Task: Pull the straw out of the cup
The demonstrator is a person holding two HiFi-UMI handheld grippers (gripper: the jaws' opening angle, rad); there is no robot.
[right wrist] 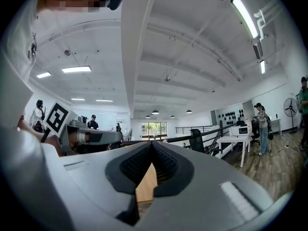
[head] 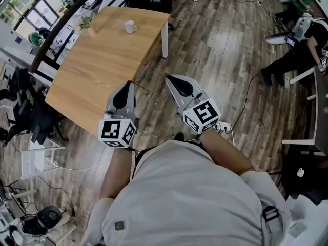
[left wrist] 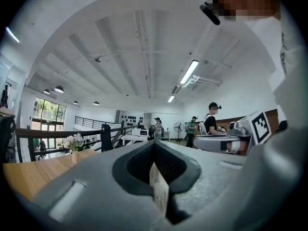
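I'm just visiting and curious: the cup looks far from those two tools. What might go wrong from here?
The cup stands at the table's far end, so a long reach might knock it over. Its straw is too small to make out here. A cable crosses the floor close by: a possible trip.

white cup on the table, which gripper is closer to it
Left. The left gripper hangs over the near edge of the table, the white cup at the far end; the right gripper is off the table's side, over the floor.
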